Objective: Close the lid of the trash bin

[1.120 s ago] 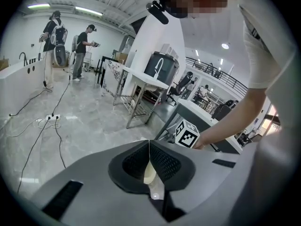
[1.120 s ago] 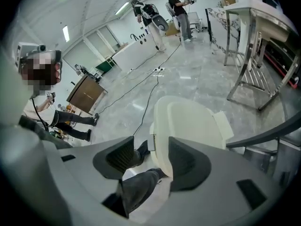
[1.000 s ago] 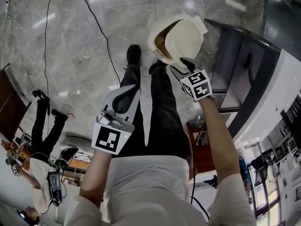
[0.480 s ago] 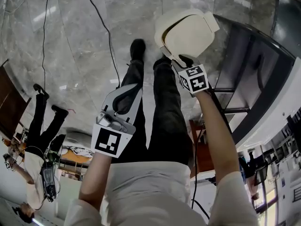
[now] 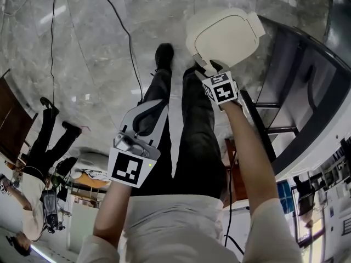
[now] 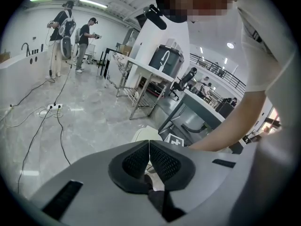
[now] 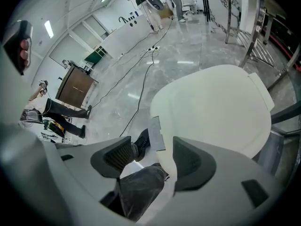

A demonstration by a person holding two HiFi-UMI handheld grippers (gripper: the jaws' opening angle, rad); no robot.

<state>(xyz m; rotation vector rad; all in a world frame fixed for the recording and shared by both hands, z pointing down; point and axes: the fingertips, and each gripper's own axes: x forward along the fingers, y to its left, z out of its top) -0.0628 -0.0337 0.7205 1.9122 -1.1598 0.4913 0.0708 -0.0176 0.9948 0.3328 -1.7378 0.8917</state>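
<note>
The cream trash bin stands on the marble floor in front of the person's feet, and its lid lies flat down over it. My right gripper hovers at the lid's near edge, pointing steeply down. Its jaws have just been opening and stand open, with the lid's small front tab showing between them, untouched by the pads. In the right gripper view the lid fills the middle beyond that gripper. My left gripper hangs lower over the person's left leg, shut and empty, its pads meeting.
A steel-framed table stands right beside the bin. The person's dark-trousered legs and shoes are just left of the bin. Black cables run across the floor. Other people stand at the far left near a brown cabinet.
The lid has swung from tilted up, with the bin's inside showing, to flat on the bin. My right gripper went down with it and its jaws spread. The left gripper sank slightly.
</note>
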